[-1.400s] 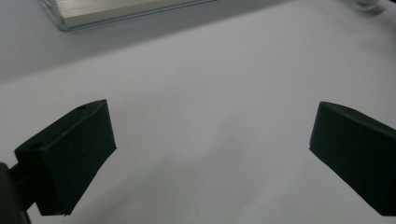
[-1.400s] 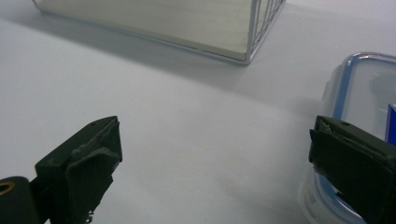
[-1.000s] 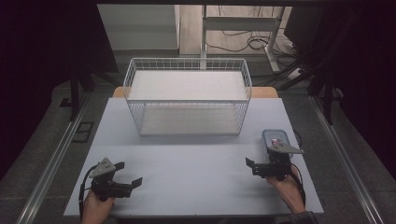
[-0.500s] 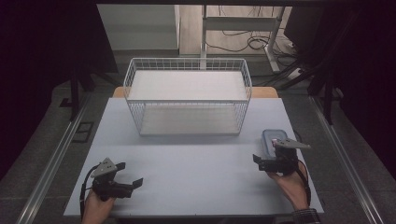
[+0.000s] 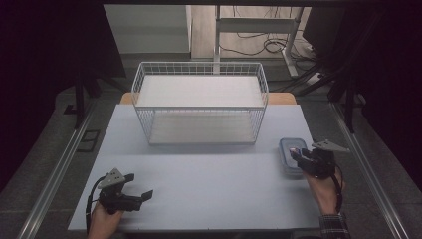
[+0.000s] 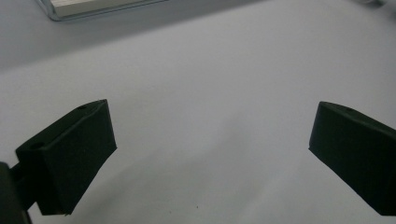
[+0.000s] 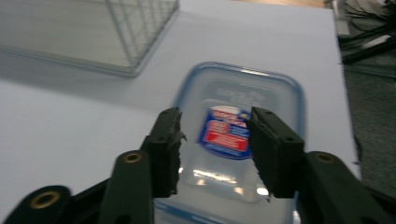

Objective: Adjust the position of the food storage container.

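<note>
A clear, rounded plastic container (image 7: 238, 140) was framed beyond the right gripper (image 7: 215, 140), whose jaws had just been closing, nothing clamped; its near edge was hidden. The left gripper (image 6: 210, 149) was spread wide.

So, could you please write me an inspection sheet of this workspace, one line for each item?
Surface: pale table, bare in the middle.
Job's things: clear lidded container with blue rim and a red-blue label, flat near the table's right edge; white wire basket at the back, nothing seen inside.
Clutter: nothing seen.
Grippers: right gripper over the container, fingers have just been closing, part-closed, gap between them, no grip seen; left gripper wide open, resting over bare table.
Cables: black cable loops from the left gripper; more cables on the floor behind.
Surroundings: dark, metal stand legs behind the table.
</note>
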### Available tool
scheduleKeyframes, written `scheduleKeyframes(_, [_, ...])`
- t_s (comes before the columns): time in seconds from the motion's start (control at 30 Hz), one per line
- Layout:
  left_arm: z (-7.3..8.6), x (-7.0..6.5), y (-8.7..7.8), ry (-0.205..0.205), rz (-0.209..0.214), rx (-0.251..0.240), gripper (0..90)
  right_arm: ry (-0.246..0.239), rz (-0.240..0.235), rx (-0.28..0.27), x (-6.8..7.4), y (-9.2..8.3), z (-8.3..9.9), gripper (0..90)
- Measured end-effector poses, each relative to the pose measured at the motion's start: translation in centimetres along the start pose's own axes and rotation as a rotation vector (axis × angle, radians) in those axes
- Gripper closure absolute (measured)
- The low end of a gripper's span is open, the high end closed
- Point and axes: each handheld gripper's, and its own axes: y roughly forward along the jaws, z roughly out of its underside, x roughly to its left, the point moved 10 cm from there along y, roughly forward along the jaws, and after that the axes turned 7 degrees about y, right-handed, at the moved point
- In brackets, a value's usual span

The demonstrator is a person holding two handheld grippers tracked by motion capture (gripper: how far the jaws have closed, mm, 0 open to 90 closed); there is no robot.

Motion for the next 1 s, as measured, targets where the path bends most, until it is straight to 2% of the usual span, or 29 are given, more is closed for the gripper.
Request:
scheduleKeyframes(0.07, [0.0, 0.0, 0.0, -0.001, 0.000, 0.000, 0.1, 0.007, 0.008, -0.001, -0.9, 0.2, -0.1, 66.2])
scheduleKeyframes(0.13, [0.0, 0.0, 0.0, -0.002, 0.000, 0.000, 0.1, 0.004, 0.016, -0.002, -1.2, 0.2, -0.1, 68.7])
scheduleKeyframes(0.23, [0.0, -0.1, 0.1, -0.006, 0.006, -0.001, 0.1, 0.016, 0.035, -0.018, -2.6, 0.3, -0.5, 82.3])
scheduleKeyframes(0.27, [0.0, -0.1, 0.1, -0.006, 0.006, -0.001, 0.1, 0.016, 0.035, -0.018, -2.6, 0.3, -0.5, 82.3])
scheduleKeyframes(0.3, [0.0, -0.1, 0.0, -0.008, 0.009, -0.003, 0.1, 0.032, 0.045, -0.020, -3.4, 0.4, -0.7, 88.5])
scheduleKeyframes(0.4, [0.0, -0.1, 0.1, -0.012, 0.013, -0.005, 0.1, 0.048, 0.059, -0.015, -4.1, 0.7, -0.8, 88.9])
scheduleKeyframes(0.43, [0.0, -0.1, 0.1, -0.014, 0.014, -0.004, 0.1, 0.057, 0.077, -0.016, -4.9, 1.2, -1.2, 89.0])
scheduleKeyframes(0.53, [0.1, -0.1, 0.1, -0.015, 0.015, -0.002, 0.1, 0.065, 0.091, -0.017, -5.4, 1.5, -1.5, 89.0])
scheduleKeyframes(0.57, [0.1, -0.1, 0.1, -0.017, 0.015, -0.001, 0.1, 0.064, 0.109, -0.008, -6.0, 2.2, -1.7, 88.9])
scheduleKeyframes(0.63, [0.1, -0.1, 0.2, -0.017, 0.016, 0.000, 0.1, 0.066, 0.113, -0.005, -6.2, 2.5, -1.7, 88.9])
scheduleKeyframes(0.7, [0.1, -0.1, 0.2, -0.021, 0.017, 0.001, 0.1, 0.084, 0.122, 0.024, -7.0, 3.5, -1.2, 88.9])
scheduleKeyframes(0.8, [0.1, -0.1, 0.2, -0.022, 0.018, 0.002, 0.1, 0.091, 0.117, 0.043, -7.2, 3.9, -0.8, 88.9])
scheduleKeyframes(0.87, [0.1, -0.1, 0.2, -0.023, 0.020, 0.002, 0.1, 0.102, 0.094, 0.067, -7.0, 4.3, -0.3, 88.9])
scheduleKeyframes(0.93, [0.1, -0.2, 0.3, -0.021, 0.022, 0.002, 0.1, 0.104, 0.094, 0.065, -6.9, 4.3, -0.3, 88.9])
scheduleKeyframes(1.0, [0.1, -0.2, 0.3, -0.018, 0.024, 0.004, 0.1, 0.108, 0.072, 0.071, -6.7, 4.3, -0.2, 88.9])
